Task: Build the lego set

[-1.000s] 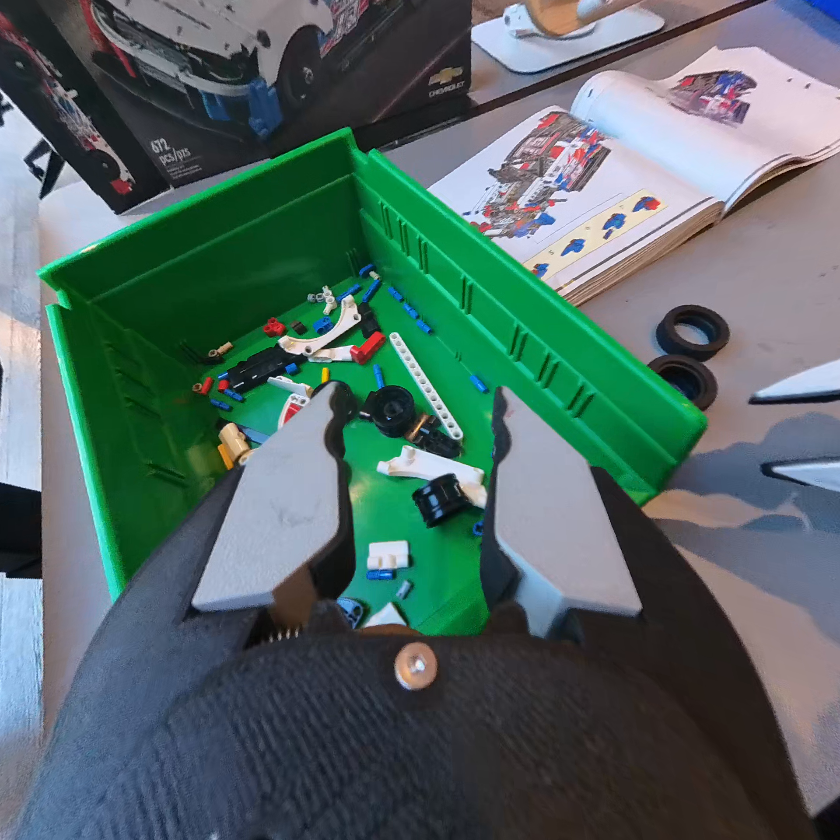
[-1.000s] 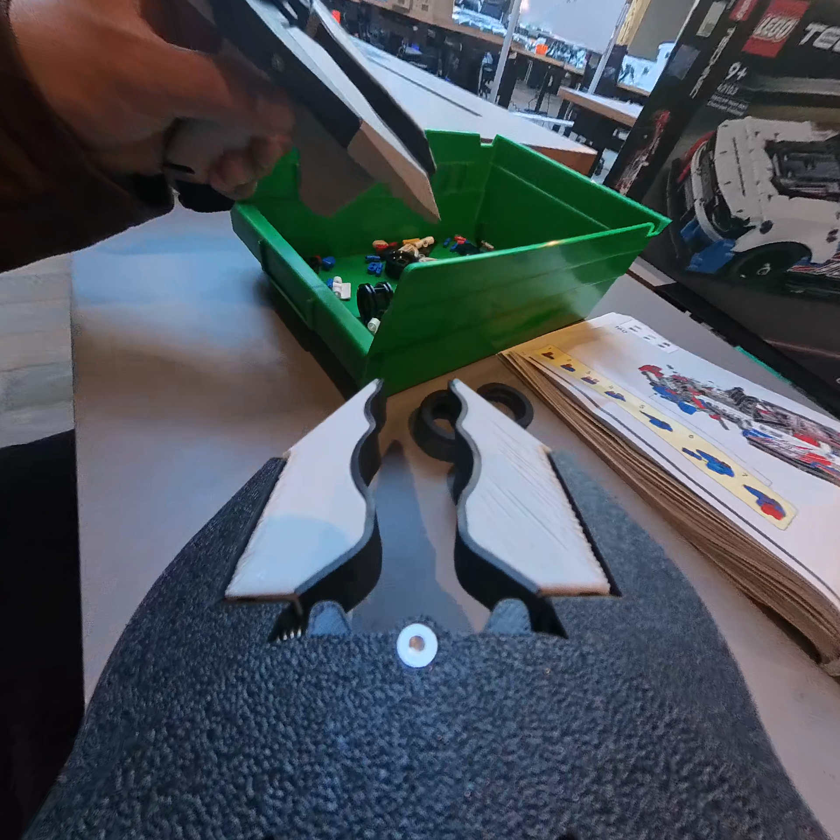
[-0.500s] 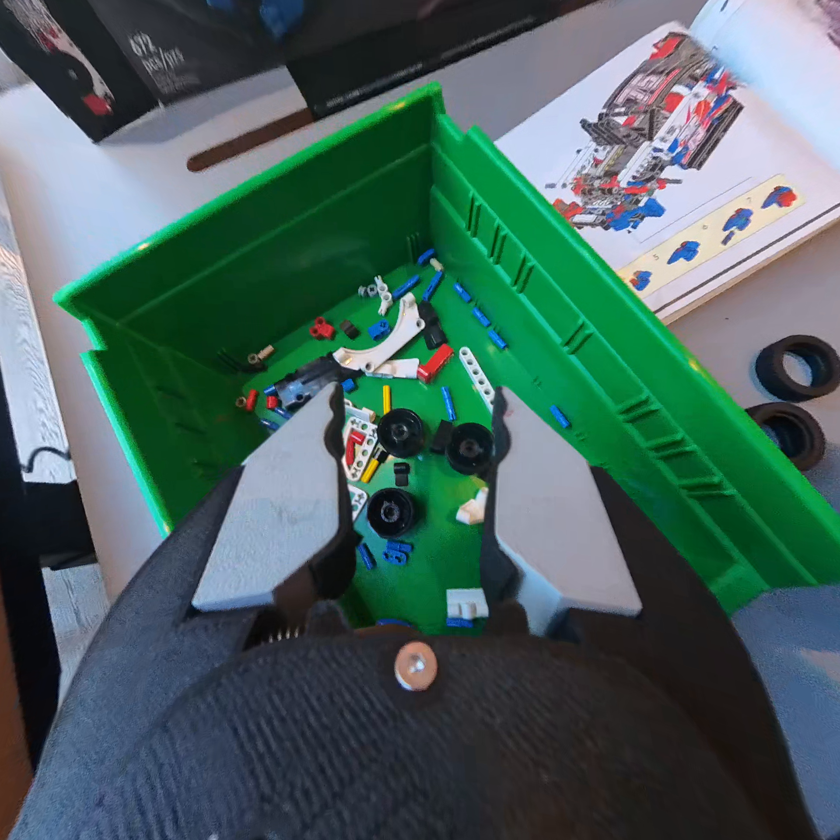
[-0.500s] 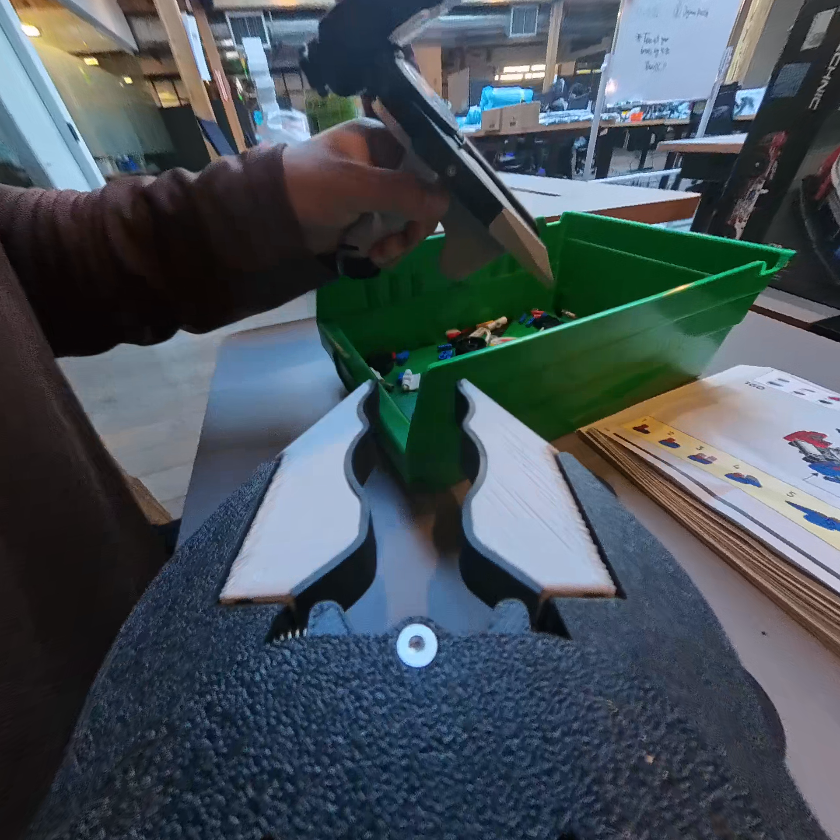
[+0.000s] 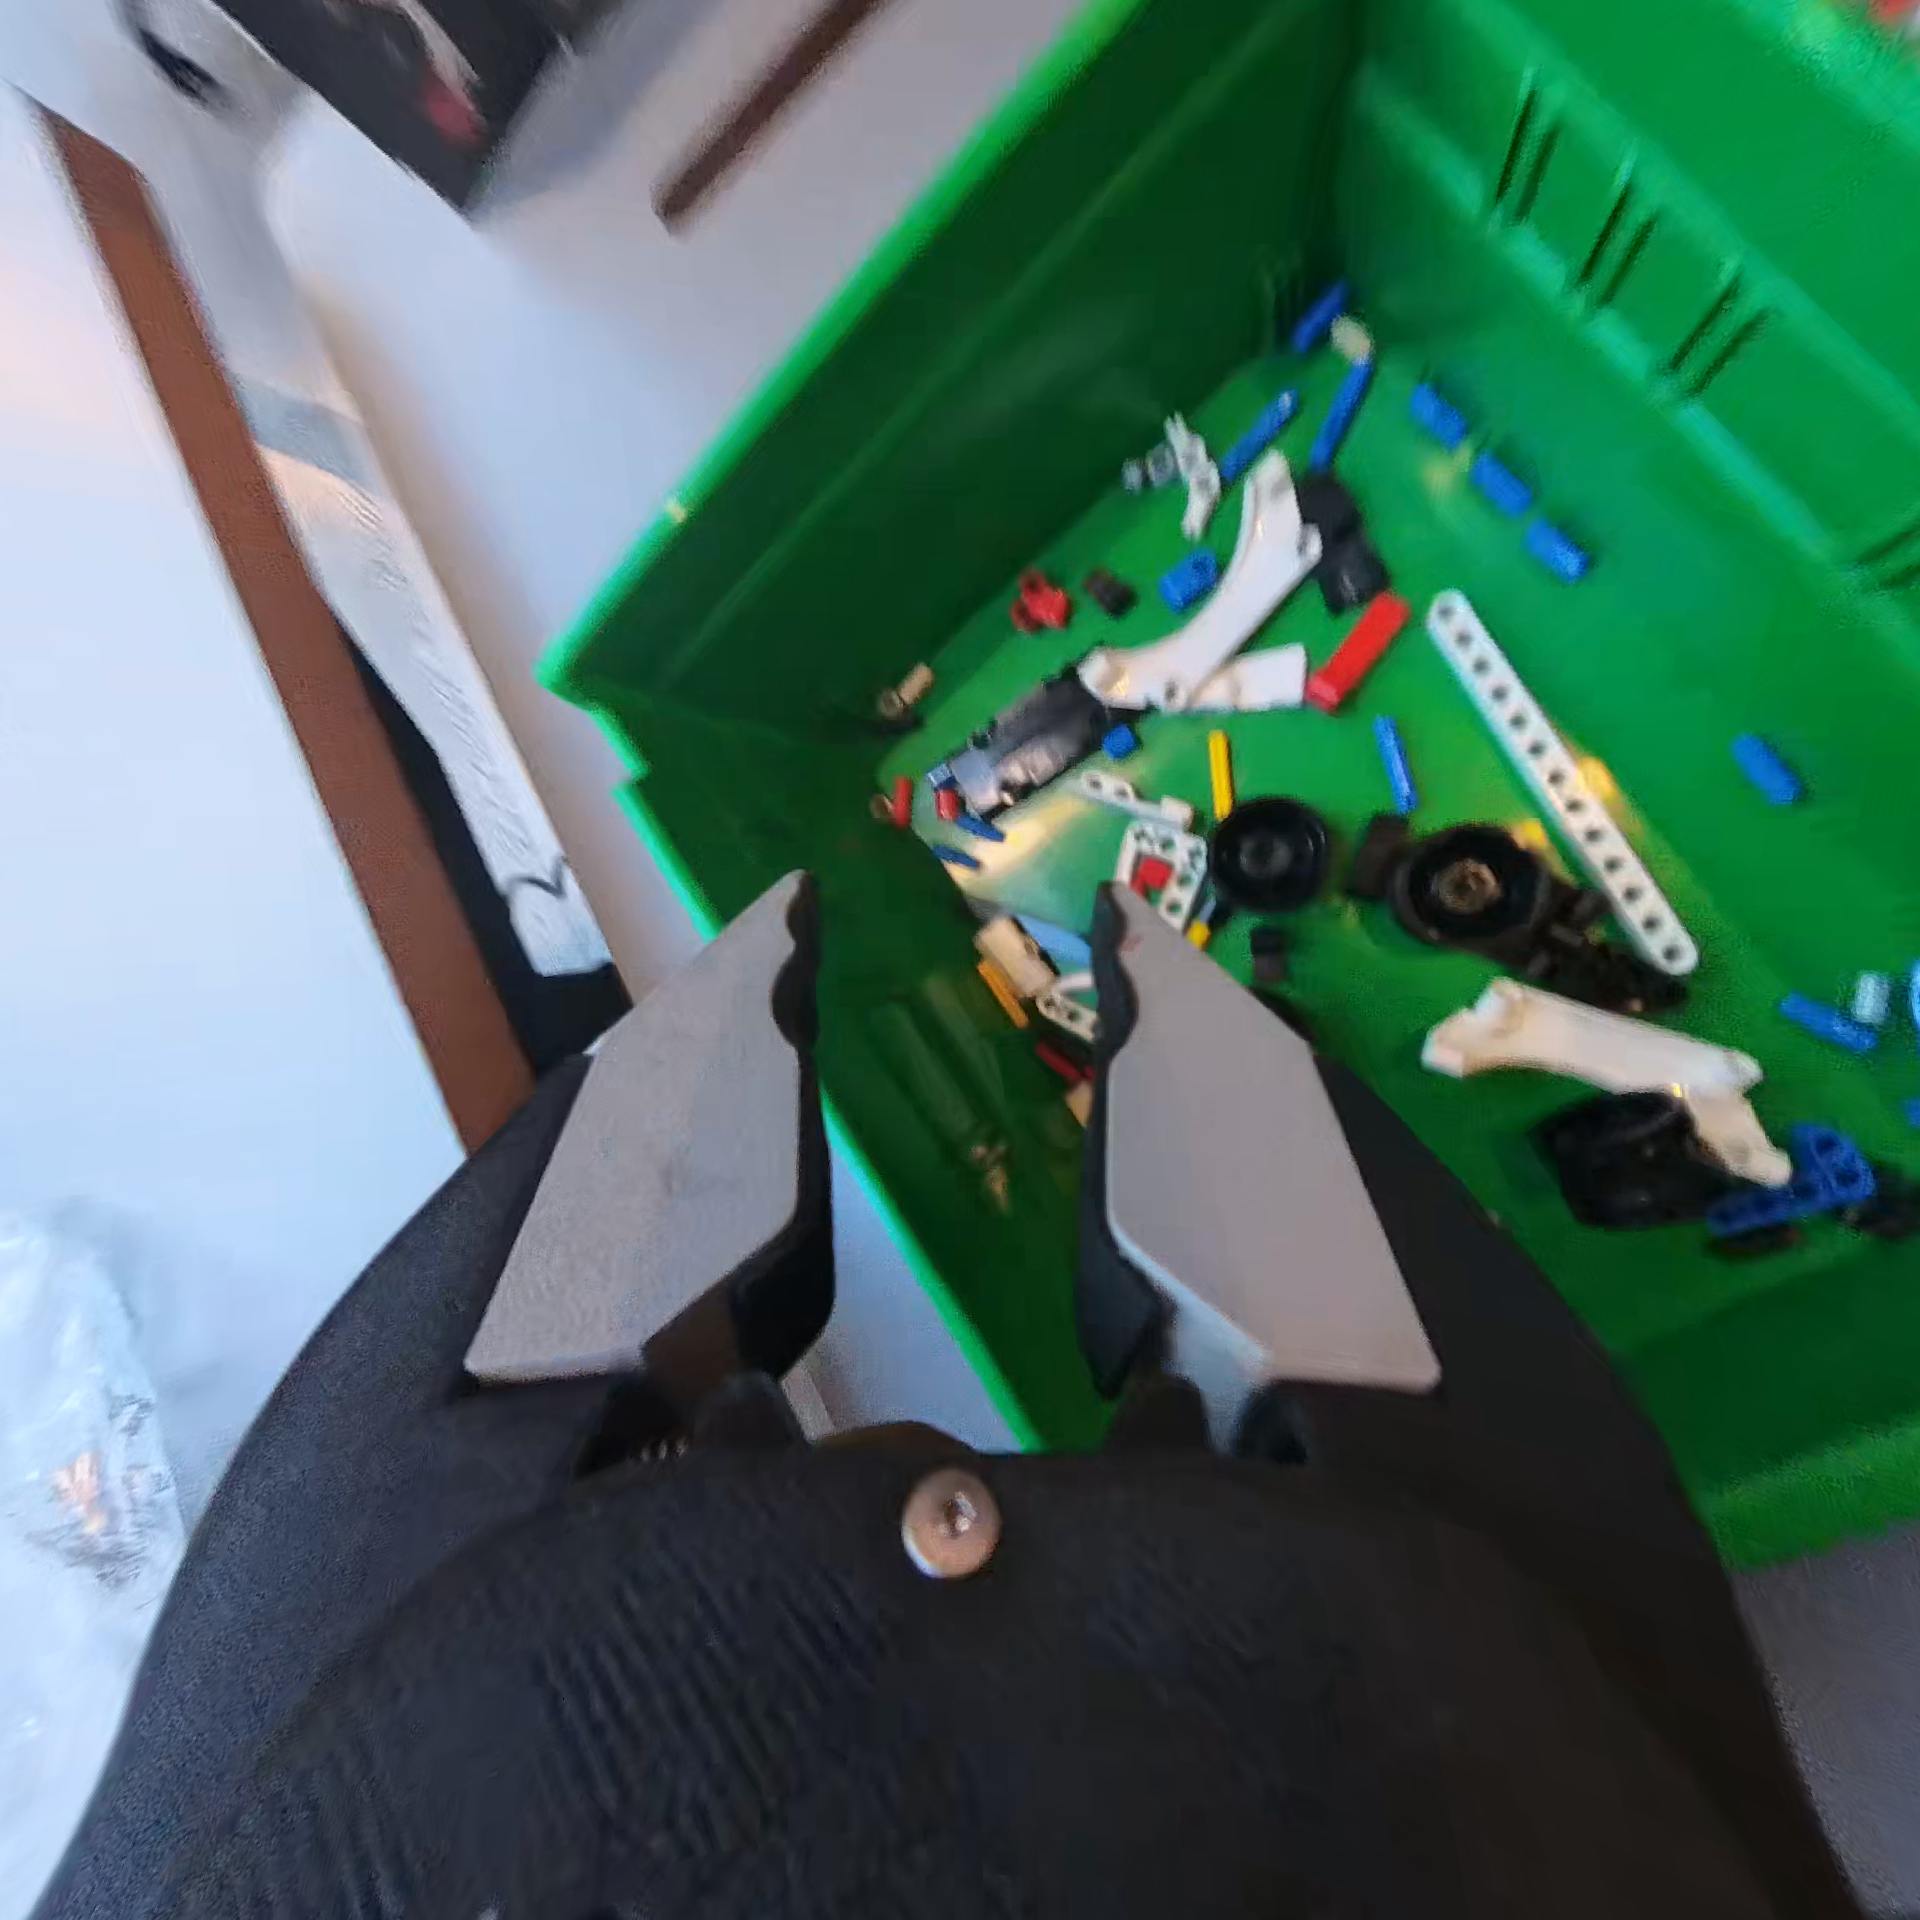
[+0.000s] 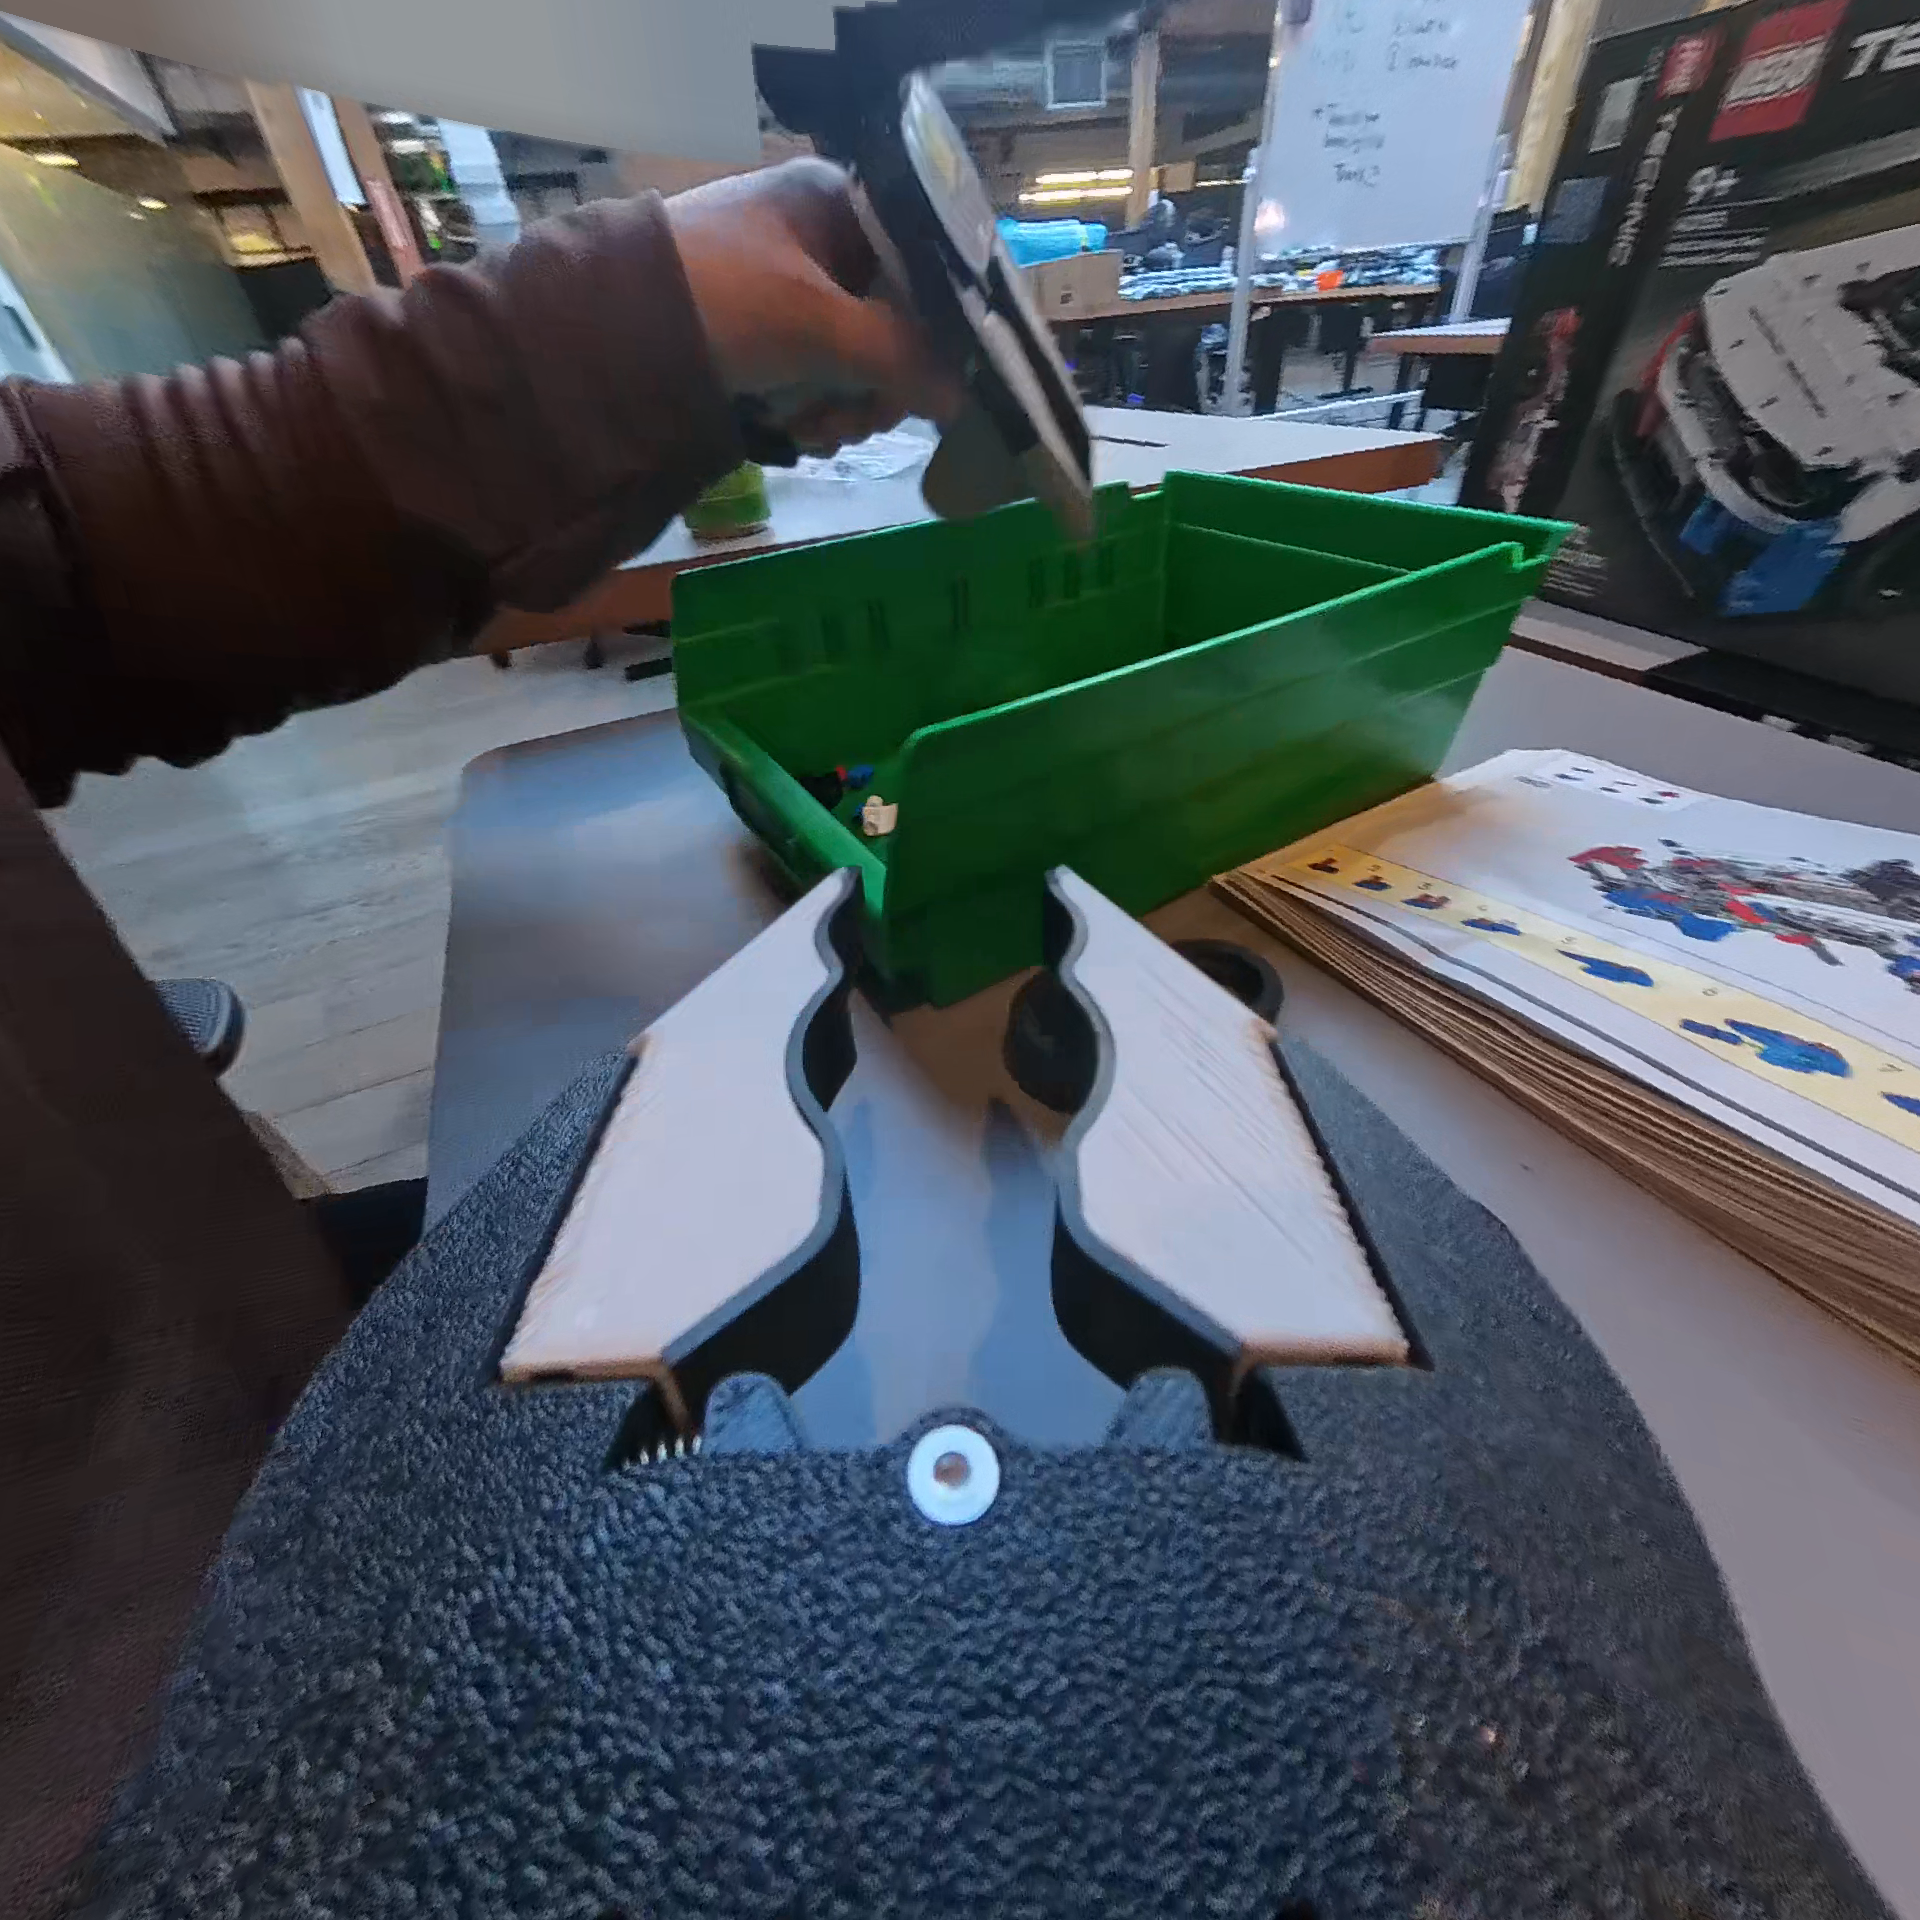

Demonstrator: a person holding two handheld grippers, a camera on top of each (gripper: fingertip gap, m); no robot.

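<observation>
A green bin holds loose lego parts: a long white beam, two black wheels, white curved panels, a red beam and several small blue pins. My left gripper is open and empty, above the bin's left wall near its front corner; this view is blurred. In the right wrist view, a hand holds the left gripper above the bin. My right gripper is open and empty, low over the table in front of the bin's near corner.
Two black tyres lie on the table just behind my right fingers. An open instruction book lies to the right. The lego box stands behind the bin. A clear plastic bag lies left of the bin, near the table edge. The left gripper's tips are roughly 30 centimetres from the right gripper's.
My left gripper has swung left across the bin, from over the wheels to over its left wall. My right gripper has drawn back a little, and a tyre shows behind its right finger.
</observation>
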